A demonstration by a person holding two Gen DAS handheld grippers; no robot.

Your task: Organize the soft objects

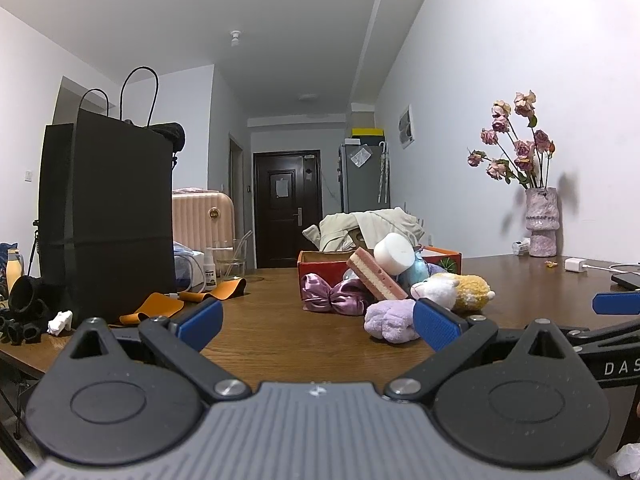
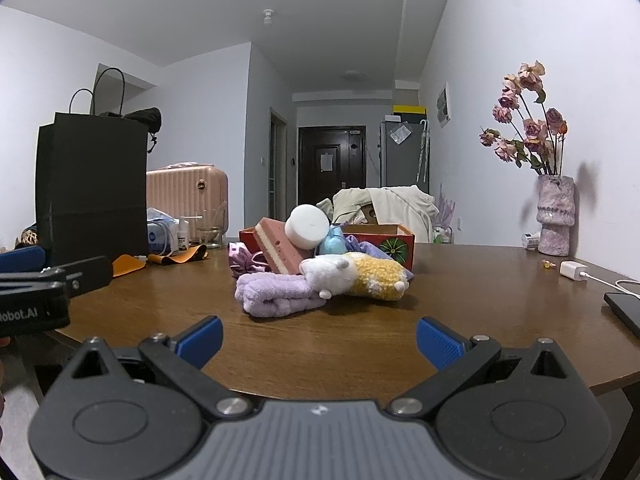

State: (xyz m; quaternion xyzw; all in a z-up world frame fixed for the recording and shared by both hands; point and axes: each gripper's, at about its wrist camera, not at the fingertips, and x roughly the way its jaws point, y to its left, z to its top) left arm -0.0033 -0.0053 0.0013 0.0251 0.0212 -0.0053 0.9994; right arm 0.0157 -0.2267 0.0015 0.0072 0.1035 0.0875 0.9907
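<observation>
**Colours on your table**

You face a lilac fluffy folded towel (image 2: pixel 276 294), a white-and-yellow plush sheep (image 2: pixel 356 276), a pink sponge block with a cream stripe (image 2: pixel 278 250), a white foam cylinder (image 2: pixel 306 226) and a shiny purple satin bow (image 1: pixel 332 298). The open cardboard box (image 2: pixel 396 246) is red with a green flower print. Your gripper pads (image 2: pixel 200 340) are blue.
</observation>
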